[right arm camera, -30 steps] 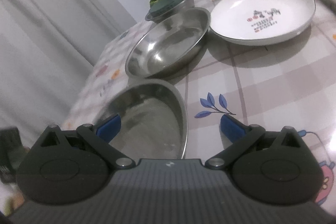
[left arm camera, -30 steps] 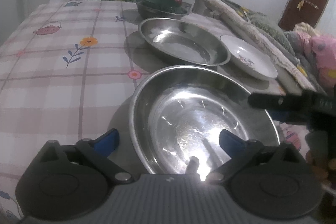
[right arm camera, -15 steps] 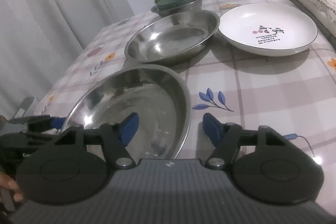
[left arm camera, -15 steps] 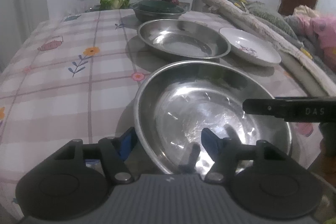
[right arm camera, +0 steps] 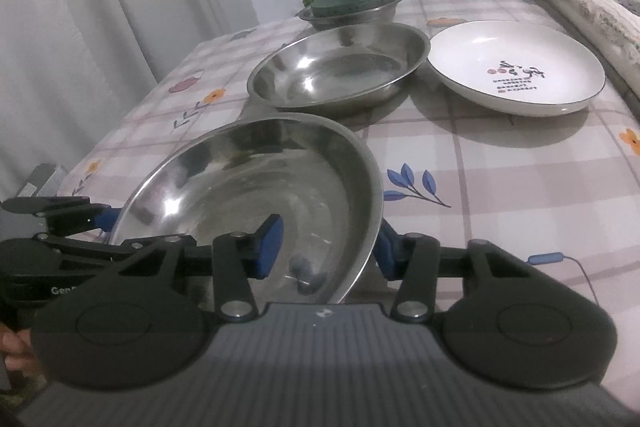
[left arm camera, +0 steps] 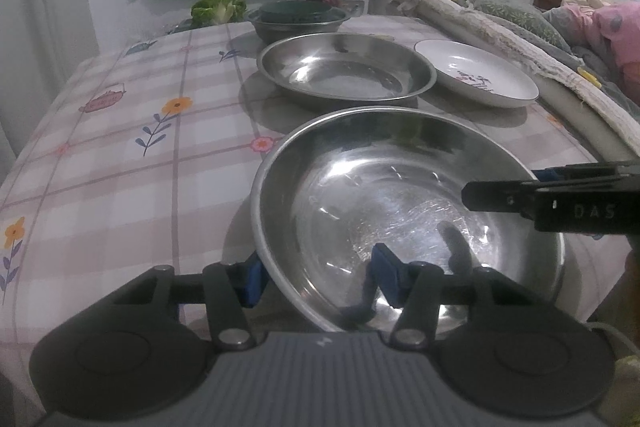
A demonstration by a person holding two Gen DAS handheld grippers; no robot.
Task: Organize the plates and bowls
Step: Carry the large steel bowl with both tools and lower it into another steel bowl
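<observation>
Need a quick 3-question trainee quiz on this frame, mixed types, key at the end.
1. True or false: the white plate is stacked inside the far steel bowl.
2. Which dish has its rim between the jaws of both the left gripper and the right gripper?
A. the near steel bowl
B. the white plate
C. the small bowl with the dark green lid
3. Fill in: on the checked tablecloth, the white plate sits ___ the far steel bowl.

Key: 1 false; 2 A; 3 beside. Both sets of jaws have just been closing, each astride the near bowl's rim.
</observation>
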